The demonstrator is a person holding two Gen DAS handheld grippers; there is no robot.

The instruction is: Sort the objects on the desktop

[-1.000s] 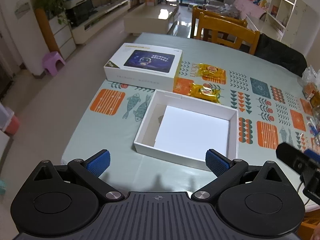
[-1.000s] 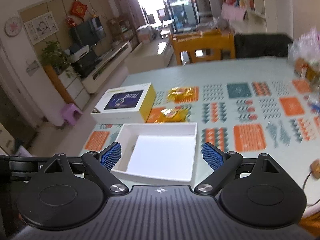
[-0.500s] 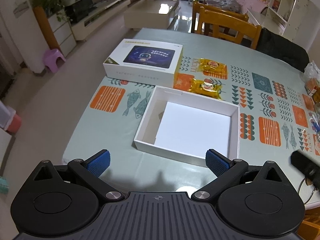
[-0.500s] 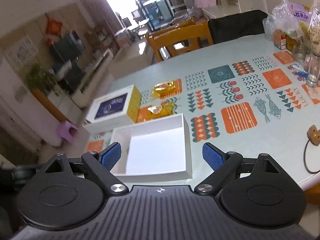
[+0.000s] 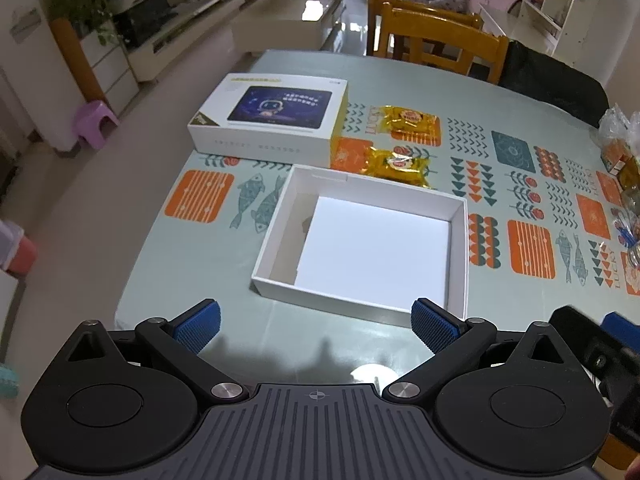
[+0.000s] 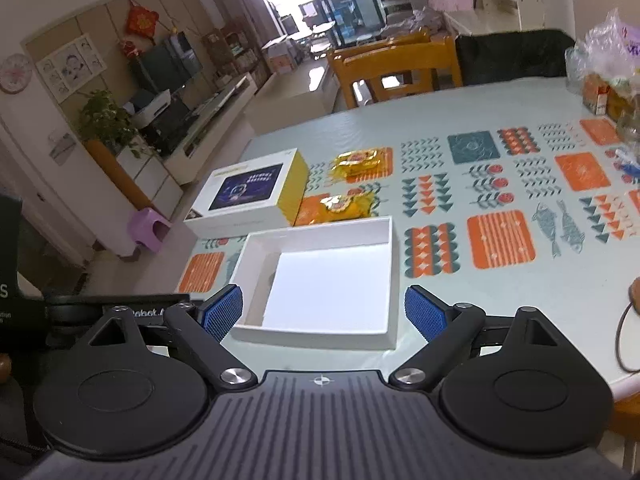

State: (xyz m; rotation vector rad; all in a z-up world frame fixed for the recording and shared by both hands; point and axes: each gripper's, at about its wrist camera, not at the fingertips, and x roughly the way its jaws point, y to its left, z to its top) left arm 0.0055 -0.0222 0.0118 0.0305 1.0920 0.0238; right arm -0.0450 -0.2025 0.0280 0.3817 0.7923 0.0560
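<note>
An open white box (image 5: 280,240) (image 6: 394,264) sits on the patterned table near the front edge, holding only a white insert. Behind it lie two yellow snack packets, the near one (image 5: 396,163) (image 6: 346,205) just past the box's far wall, the far one (image 5: 408,118) (image 6: 358,159) further back. A white lid box with a tablet picture (image 5: 272,118) (image 6: 248,192) lies at the back left. My left gripper (image 5: 316,326) is open and empty, in front of the box's near wall. My right gripper (image 6: 324,312) is open and empty, also just in front of the box.
Wooden chairs (image 5: 432,46) stand at the table's far side, one draped with a dark garment (image 5: 556,80). Plastic bags with snacks (image 6: 604,76) crowd the right edge. A brown cord (image 6: 628,340) lies at the right front. The table's left edge (image 5: 160,216) drops to the floor.
The left gripper has risen and tilted slightly, keeping the box in front. The right gripper swung right, then back left and nearer the box. Both stayed open.
</note>
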